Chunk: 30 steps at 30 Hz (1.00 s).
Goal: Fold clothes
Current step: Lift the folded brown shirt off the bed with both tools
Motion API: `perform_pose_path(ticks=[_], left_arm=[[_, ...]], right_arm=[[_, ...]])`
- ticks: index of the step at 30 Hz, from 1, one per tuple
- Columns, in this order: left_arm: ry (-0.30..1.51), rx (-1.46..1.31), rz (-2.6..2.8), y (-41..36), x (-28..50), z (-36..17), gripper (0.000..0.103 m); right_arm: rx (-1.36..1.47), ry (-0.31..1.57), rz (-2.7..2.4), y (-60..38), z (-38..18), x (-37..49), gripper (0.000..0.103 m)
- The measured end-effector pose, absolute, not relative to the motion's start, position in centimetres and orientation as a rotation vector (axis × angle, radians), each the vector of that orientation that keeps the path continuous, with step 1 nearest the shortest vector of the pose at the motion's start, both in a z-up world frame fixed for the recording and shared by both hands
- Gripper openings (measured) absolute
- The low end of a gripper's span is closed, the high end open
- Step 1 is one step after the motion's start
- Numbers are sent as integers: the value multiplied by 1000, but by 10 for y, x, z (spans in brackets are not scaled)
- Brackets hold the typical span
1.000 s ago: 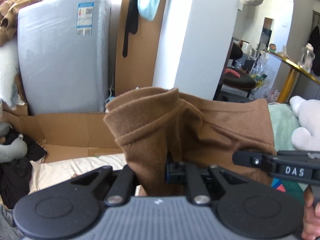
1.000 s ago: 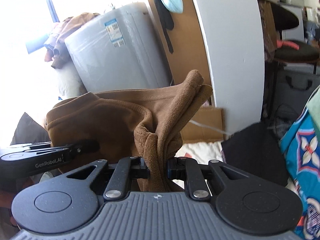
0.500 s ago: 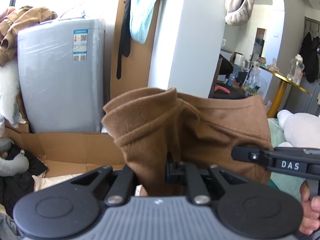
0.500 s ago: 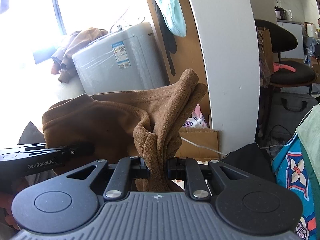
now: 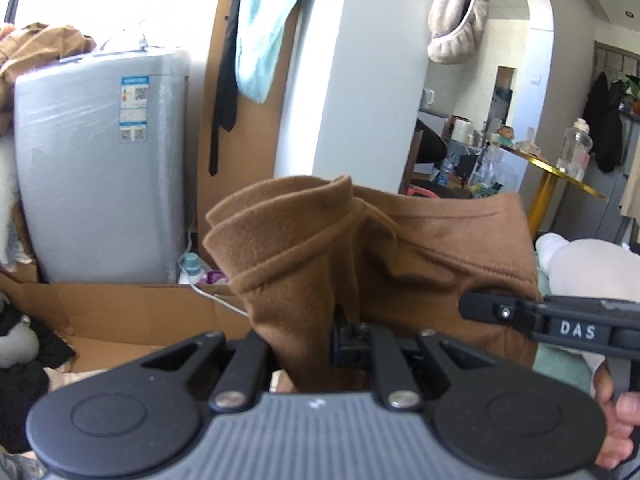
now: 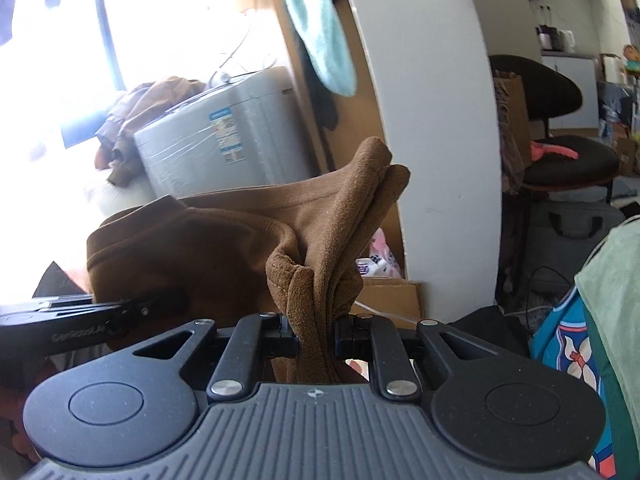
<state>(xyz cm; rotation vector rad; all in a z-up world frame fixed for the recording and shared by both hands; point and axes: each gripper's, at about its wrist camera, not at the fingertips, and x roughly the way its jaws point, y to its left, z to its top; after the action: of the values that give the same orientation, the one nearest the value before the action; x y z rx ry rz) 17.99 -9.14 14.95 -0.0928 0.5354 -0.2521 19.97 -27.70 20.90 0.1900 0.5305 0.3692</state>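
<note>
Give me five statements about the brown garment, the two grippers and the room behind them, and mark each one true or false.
1. The left gripper is shut on the brown garment. True.
2. The right gripper hangs open and empty. False: it is shut on a bunched fold of the garment.
3. The garment lies flat on a table. False: it is held up in the air between the grippers.
4. A light blue cloth hangs above the garment. True.
5. The grey appliance stands right of the white pillar. False: left.
</note>
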Motion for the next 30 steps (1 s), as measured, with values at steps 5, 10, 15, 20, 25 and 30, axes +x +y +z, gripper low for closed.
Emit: perform_pose_path(ticks=[5,10,15,20,25,30], left_arm=[[528,-78,-289,-106,191,137,11],[544,-60,-311,-119,215,117,11],[537,-12,-342,-135,228,96,11],[558,-11,-374,-149,240,75,11],[573,-24,-404,-159,251,57,11],[577,-67,-450,-163,263,42,11]], right_arm=[[182,538,329,-284,192,215,15],[183,559,293,-296,168,232,15],[184,580,257,-308,143,249,15],[193,602,223,-322,119,264,15],[179,624,198,-336,107,268,15],[164,640,170,-347,97,275,15]])
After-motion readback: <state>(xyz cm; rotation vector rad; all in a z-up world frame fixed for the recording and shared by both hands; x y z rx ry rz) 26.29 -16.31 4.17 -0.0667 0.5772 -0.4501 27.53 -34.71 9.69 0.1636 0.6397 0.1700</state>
